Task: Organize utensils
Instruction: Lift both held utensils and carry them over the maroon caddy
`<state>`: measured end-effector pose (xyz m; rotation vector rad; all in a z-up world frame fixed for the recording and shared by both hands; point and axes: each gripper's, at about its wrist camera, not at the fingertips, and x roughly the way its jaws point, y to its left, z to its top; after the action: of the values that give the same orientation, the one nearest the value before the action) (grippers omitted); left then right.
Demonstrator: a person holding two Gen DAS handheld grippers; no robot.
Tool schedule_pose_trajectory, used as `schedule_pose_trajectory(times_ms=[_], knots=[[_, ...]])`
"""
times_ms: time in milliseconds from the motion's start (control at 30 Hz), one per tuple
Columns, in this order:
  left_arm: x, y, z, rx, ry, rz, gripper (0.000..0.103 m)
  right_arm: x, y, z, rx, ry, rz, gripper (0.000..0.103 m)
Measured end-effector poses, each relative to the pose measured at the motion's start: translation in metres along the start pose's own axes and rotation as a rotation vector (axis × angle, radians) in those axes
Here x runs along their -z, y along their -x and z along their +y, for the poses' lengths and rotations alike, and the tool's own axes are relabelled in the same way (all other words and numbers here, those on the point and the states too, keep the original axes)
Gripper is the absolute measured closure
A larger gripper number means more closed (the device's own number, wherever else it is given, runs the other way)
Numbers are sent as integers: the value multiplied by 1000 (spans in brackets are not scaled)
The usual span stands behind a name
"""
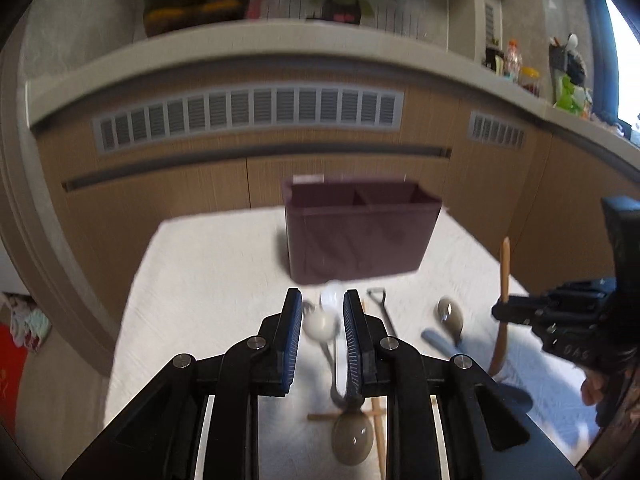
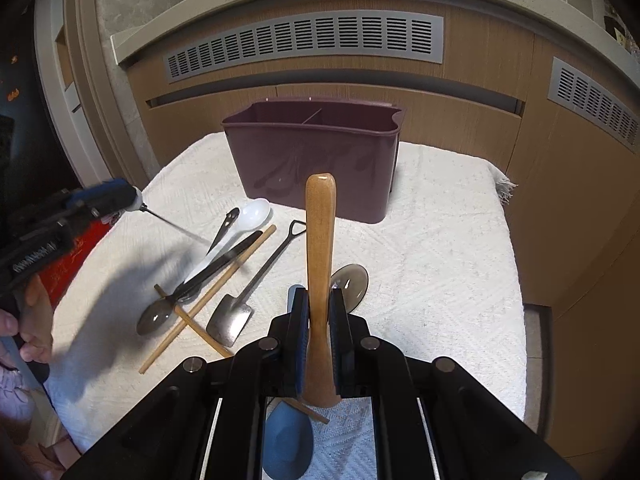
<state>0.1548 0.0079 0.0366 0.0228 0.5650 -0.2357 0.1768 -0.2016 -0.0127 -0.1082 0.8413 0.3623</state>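
Wooden spoon handle (image 2: 320, 264) stood almost upright, clamped between the jaws of the right tool (image 2: 319, 332), probably so it could go handle-up into the purple caddy (image 2: 312, 160) at the back of the tabletop (image 2: 440, 280). The left tool (image 1: 322, 320) appeared to hold something small and white, but blur hid whether its jaws were truly closed. Between both tools the other utensils lay crossed on the white cloth: a white plastic spoon (image 2: 256, 212), chopsticks (image 2: 208, 300) and a small metal shovel-spoon (image 2: 230, 322).

Right gripper (image 2: 319, 312) clamped, left gripper (image 1: 322, 320) parted
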Motion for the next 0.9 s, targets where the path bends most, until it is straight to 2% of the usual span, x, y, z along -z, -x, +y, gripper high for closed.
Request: schedule_pose_trajectory(times_ms=[167, 333, 467, 633, 700, 800, 900], knots=[[-18, 7, -3, 9, 0, -45, 81, -5, 8, 3, -4, 0, -27, 94], [-17, 11, 1, 1, -5, -35, 81, -6, 15, 7, 13, 15, -48, 94], [-2, 2, 22, -17, 20, 75, 78, -3, 15, 5, 25, 20, -39, 94], [42, -17, 64, -23, 251, 257, 68, 5, 6, 0, 33, -9, -13, 94], [59, -20, 69, -22, 300, 317, 66, 7, 4, 0, 28, -10, -6, 94], [75, -32, 70, 38, 373, 397, 61, 9, -1, 2, 27, -3, 6, 94], [75, -49, 71, 42, 420, 424, 58, 10, -5, 4, 27, -3, 13, 94]])
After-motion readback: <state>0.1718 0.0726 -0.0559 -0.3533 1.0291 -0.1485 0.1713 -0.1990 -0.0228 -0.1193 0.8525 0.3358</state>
